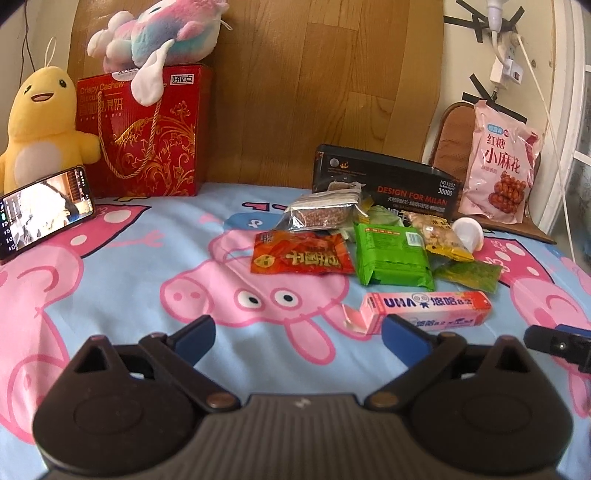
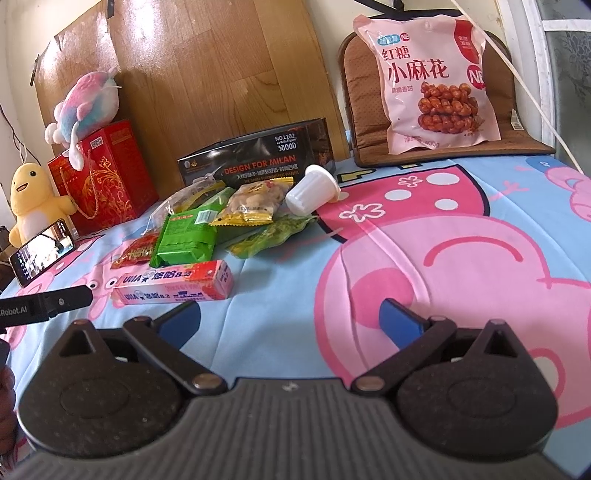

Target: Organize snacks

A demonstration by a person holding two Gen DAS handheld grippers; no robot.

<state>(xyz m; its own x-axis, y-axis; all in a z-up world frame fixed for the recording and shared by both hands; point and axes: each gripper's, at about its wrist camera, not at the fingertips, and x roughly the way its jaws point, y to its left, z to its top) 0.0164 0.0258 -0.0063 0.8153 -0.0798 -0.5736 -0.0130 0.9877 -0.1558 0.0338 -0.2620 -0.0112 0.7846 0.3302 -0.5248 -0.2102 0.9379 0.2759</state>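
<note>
1. Snacks lie in a loose pile on the cartoon-pig bedsheet [image 1: 129,280], ahead of both hand-held grippers and in front of a dark box [image 1: 384,181] printed "DESIGN FOR MILAN".
2. The left hand-held gripper [image 1: 299,332] hangs low over the sheet, its blue-padded fingers [image 1: 195,334] spread wide and holding nothing.
3. Just beyond its right finger lies the pink UHA candy box [image 1: 428,308], one end flap open — the nearest snack to it.
4. Farther ahead sit a red packet [image 1: 301,258] and a green packet [image 1: 391,256] side by side, a silver pouch [image 1: 321,214] behind them, and a yellow packet [image 1: 439,236] partly over the green one.
5. A white cup [image 2: 312,190] lies tipped on its side at the pile's right edge, with a green-yellow pouch [image 2: 269,236] in front of it.
6. The right hand-held gripper [image 2: 290,317] is likewise released, fingers apart over bare sheet — the pile lies ahead and to its left.
7. A large pink bag [image 2: 432,77] of twisted snacks leans on a brown cushion [image 2: 354,110], far ahead and to the right.
8. Far ahead on the left stand a red gift box [image 1: 147,136] with a pastel plush [image 1: 159,33] on top, a yellow plush [image 1: 40,122] and a phone [image 1: 44,214].
</note>
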